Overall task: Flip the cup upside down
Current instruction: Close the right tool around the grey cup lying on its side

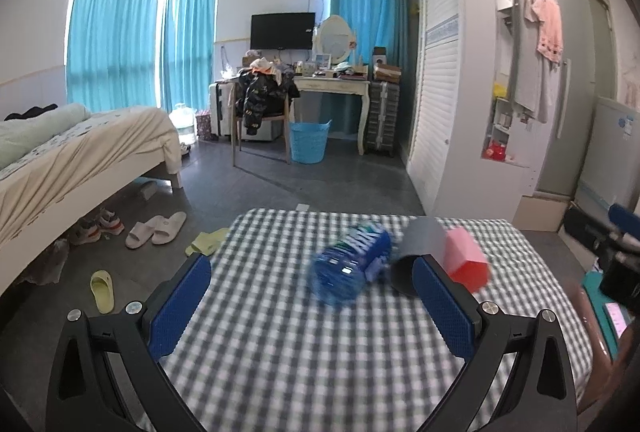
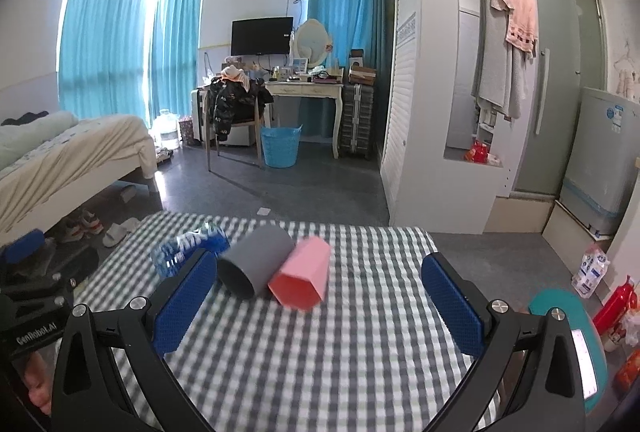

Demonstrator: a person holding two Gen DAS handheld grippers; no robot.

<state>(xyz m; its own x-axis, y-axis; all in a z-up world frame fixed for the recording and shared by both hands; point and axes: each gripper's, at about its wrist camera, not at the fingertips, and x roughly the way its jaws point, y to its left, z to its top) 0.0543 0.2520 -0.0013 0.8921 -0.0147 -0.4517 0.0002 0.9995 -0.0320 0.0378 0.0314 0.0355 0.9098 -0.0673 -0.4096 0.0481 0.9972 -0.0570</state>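
Three cups lie on their sides in a row on the checked tablecloth (image 2: 320, 352): a blue patterned cup (image 1: 352, 262) (image 2: 188, 246), a grey cup (image 2: 254, 260) (image 1: 420, 244) and a pink cup (image 2: 302, 278) (image 1: 466, 260), mouths facing me. My left gripper (image 1: 312, 306) is open and empty, just short of the blue cup; its right finger covers part of the grey cup's mouth. My right gripper (image 2: 320, 304) is open and empty, just short of the grey and pink cups. The left gripper's body shows at the far left of the right wrist view.
The table's far edge (image 2: 280, 222) drops to a grey floor. A bed (image 1: 80, 151) stands left, with slippers (image 1: 156, 228) beside it. A desk, chair and blue basket (image 1: 310, 139) stand at the back. A white wardrobe (image 2: 420, 111) stands right. A teal object (image 2: 568, 332) lies near the right gripper.
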